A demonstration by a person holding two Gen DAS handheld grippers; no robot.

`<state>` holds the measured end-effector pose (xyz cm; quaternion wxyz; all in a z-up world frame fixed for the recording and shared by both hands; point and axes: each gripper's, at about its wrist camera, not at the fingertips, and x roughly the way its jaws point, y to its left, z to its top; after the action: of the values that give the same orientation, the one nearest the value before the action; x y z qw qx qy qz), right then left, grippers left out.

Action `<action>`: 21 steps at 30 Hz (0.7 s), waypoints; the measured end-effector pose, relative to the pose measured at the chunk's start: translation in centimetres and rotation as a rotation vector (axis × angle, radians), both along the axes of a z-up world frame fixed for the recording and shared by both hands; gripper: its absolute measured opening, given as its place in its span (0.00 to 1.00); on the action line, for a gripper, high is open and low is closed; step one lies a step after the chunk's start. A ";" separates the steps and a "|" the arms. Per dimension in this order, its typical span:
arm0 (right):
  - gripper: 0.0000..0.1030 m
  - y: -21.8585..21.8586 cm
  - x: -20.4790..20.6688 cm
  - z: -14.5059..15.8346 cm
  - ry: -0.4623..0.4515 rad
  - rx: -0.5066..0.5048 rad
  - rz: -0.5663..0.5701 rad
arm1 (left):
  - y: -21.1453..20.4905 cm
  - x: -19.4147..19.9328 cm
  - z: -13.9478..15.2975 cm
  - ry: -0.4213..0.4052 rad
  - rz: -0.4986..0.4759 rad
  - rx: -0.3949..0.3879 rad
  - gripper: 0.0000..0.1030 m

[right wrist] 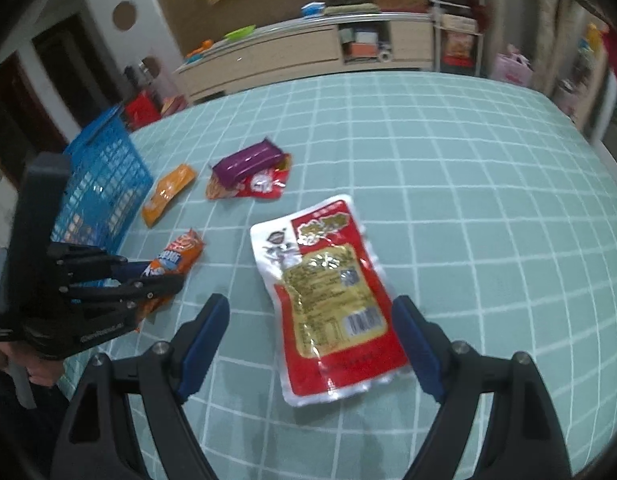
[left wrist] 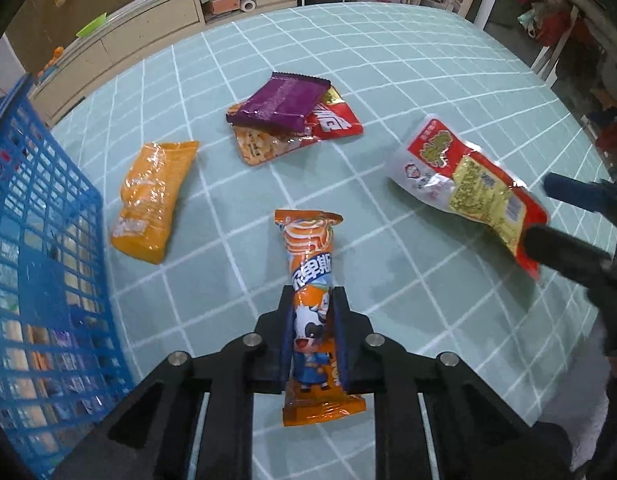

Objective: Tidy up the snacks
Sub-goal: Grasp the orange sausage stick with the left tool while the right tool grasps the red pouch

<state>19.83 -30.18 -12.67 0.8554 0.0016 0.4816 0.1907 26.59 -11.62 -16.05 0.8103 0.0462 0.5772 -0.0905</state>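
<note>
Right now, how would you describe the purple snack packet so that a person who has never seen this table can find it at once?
Start from the blue plastic lattice basket at the left edge of the pale green checked tablecloth. Pass the plain orange pouch beside it toward the table's middle, to a small pile. The flat purple foil packet lies on top of that pile, over a red wrapper; it is the only purple thing here.

Glossy crinkled plastic snack wrappers (left wrist: pixel 310 280); matt checked tablecloth (left wrist: pixel 428 60); blue plastic lattice basket (left wrist: pixel 40 240)
</note>
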 end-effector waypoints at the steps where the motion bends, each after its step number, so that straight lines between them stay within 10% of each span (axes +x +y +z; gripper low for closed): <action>1: 0.84 0.2 0.4 -0.4 0.008 -0.009 0.021 | 0.0 -0.2 0.0 -0.005 0.004 0.010 0.15; 21: 0.84 1.6 2.5 -3.7 0.016 -0.243 0.222 | -4.2 -0.6 0.3 -0.060 -0.016 -0.010 0.14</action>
<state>22.29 -28.54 -16.37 0.8191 -0.1538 0.5051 0.2242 26.01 -15.86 -15.75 0.8266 0.0498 0.5519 -0.0985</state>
